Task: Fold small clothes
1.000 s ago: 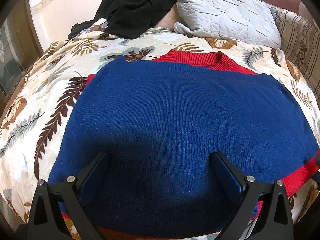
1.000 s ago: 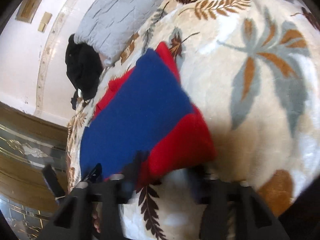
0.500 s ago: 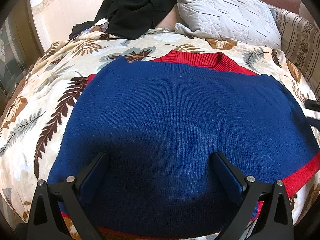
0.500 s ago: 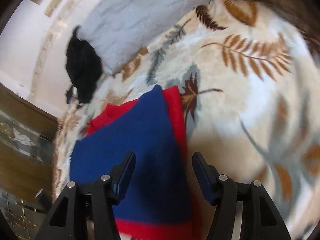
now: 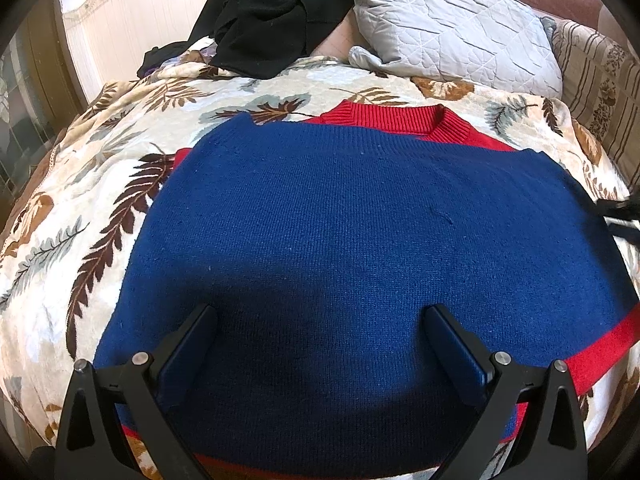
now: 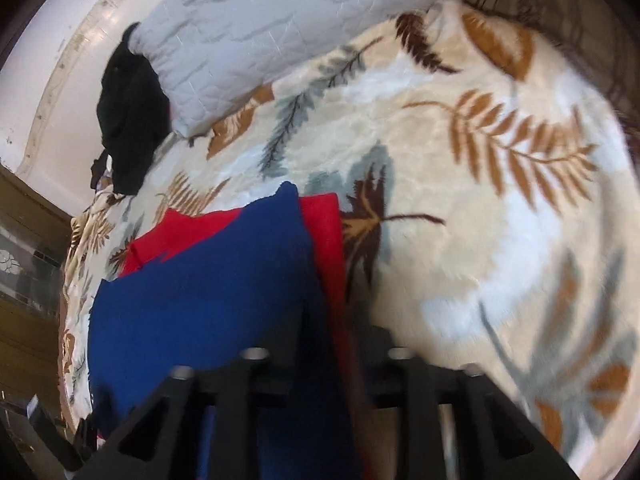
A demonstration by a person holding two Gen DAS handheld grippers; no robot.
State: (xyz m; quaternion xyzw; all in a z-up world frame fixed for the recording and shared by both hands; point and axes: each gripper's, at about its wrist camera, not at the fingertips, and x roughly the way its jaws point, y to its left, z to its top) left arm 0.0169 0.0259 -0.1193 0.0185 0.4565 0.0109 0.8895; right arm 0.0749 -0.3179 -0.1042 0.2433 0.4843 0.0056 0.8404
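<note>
A blue-and-red sweater [image 5: 360, 240] is lying mid-frame on the bed [image 5: 80, 208], half folded; the left tongs [image 5: 320, 344] are hovering released while the right tongs [image 6: 332, 344] are opening astride its edge, likely needing a fresh grip next

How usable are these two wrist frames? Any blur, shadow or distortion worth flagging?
Left wrist view: sharp, knit texture of the blue sweater readable; a dark shadow falls on it around the left gripper; fisheye bulges the leaf-print blanket. Right wrist view: motion-smeared throughout, the right gripper soft-edged over the sweater's red edge, its jaws opening; image tilted.
</note>
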